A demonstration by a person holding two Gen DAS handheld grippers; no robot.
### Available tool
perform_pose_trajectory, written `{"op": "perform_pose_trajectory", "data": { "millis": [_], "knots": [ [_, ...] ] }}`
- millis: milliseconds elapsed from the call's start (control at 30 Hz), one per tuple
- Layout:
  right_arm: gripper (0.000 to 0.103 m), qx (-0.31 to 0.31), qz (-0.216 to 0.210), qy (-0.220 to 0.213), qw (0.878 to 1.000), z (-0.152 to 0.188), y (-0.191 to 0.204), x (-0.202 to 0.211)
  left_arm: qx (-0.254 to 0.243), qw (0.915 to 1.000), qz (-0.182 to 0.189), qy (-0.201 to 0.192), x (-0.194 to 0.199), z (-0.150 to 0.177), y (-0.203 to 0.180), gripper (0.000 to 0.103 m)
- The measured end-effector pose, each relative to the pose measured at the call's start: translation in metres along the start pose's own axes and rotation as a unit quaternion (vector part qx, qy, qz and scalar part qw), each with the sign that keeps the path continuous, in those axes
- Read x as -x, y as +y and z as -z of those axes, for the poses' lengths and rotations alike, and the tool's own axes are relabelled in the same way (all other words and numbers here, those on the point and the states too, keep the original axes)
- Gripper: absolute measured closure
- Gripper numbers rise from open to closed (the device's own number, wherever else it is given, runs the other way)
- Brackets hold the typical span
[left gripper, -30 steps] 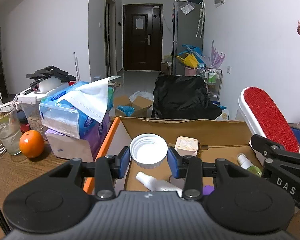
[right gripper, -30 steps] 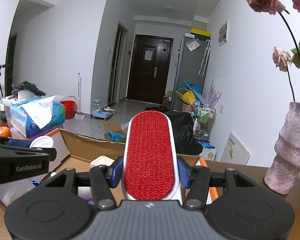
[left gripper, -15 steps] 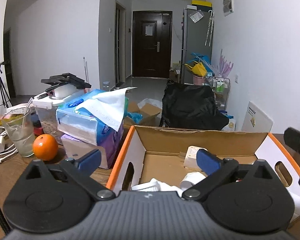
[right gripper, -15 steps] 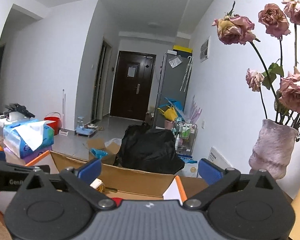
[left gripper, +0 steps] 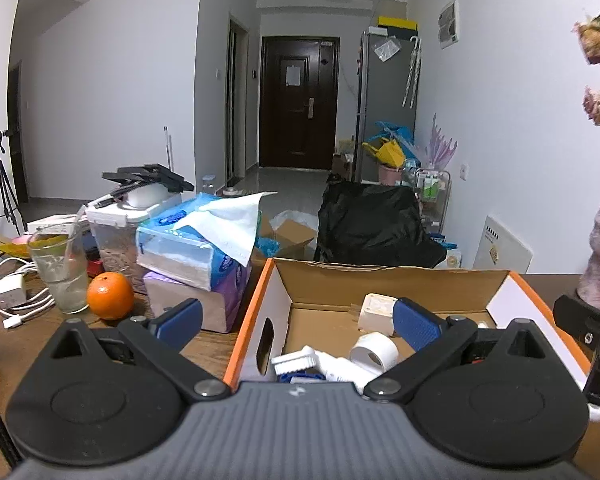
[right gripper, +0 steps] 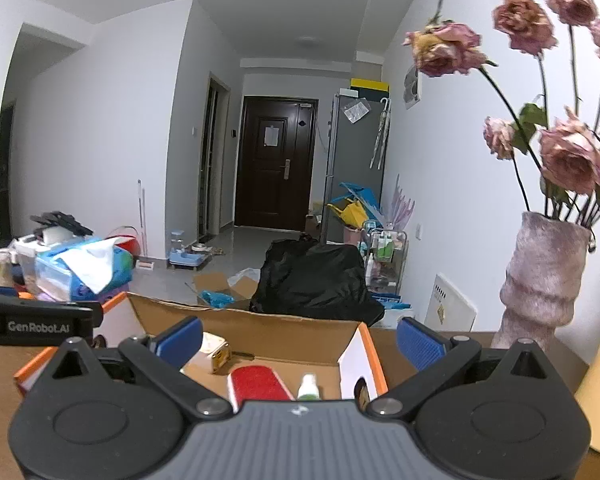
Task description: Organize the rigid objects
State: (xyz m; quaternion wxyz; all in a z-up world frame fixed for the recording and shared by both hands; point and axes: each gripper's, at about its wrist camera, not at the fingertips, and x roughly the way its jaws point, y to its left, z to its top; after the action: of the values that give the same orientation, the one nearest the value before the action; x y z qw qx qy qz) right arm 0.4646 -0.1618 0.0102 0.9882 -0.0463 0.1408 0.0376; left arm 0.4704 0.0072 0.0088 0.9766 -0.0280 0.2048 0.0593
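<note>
**Both claws spread wide above the cardboard box**

Plainly, in the left wrist view, the left gripper (left gripper: 296, 318) is hanging over the near left corner of the cardboard box (left gripper: 384, 276), its blue pads spread as wide as they go and pressing on nothing. Its own grey body is blocking the near part of the box floor, so only pieces of the contents are showing: a white lid (left gripper: 374, 350) lying on its side, a white brush (left gripper: 296, 360) beside it with its lower end cut off, and a cream square block (left gripper: 376, 314) against the far wall, partly behind the right pad. Something blue under the brush is too hidden to name. On the table left of the box, an orange (left gripper: 110, 295) is sitting next to a glass (left gripper: 60, 270), and a tissue pack (left gripper: 192, 248) is resting on a purple pack. At the right edge, part of the other gripper is poking in, cropped.

Next, in the right wrist view, the right gripper (right gripper: 298, 338) is pointing slightly downward over the box's near right side, jaws likewise fully apart and empty. Below them, the red lint brush (right gripper: 256, 384) is lying inside the box, its lower part covered by the gripper body; a small green bottle (right gripper: 309, 386) is standing just beside it, only its top visible. A vase (right gripper: 540, 280) of dried roses is standing on the table to the right.
</note>
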Motion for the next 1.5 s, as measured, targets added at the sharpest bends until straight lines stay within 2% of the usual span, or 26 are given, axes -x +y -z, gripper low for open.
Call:
{"op": "perform_pose_trajectory", "data": {
  "millis": [200, 500, 867, 1133, 1500],
  "knots": [
    [0.0, -0.015, -0.005, -0.009, 1.0, 0.004, -0.003, 0.041, -0.004, 0.9999, 0.013, -0.01, 0.047, 0.006, 0.003, 0.0],
    [0.0, -0.032, -0.014, -0.022, 0.999, 0.012, -0.003, 0.126, -0.009, 0.999, 0.035, -0.026, 0.146, 0.028, 0.007, 0.0],
    [0.0, -0.027, -0.017, -0.021, 0.999, 0.051, 0.006, 0.249, -0.015, 0.9991, 0.03, -0.027, 0.268, 0.083, 0.018, 0.0],
    [0.0, -0.018, -0.023, -0.009, 1.0, 0.079, 0.016, 0.306, -0.011, 0.9996, 0.023, -0.013, 0.309, 0.111, 0.034, 0.0],
    [0.0, -0.022, -0.017, -0.01, 1.0, 0.085, 0.016, 0.331, -0.012, 0.9996, 0.02, -0.017, 0.325, 0.117, 0.039, 0.0]
  ]
}}
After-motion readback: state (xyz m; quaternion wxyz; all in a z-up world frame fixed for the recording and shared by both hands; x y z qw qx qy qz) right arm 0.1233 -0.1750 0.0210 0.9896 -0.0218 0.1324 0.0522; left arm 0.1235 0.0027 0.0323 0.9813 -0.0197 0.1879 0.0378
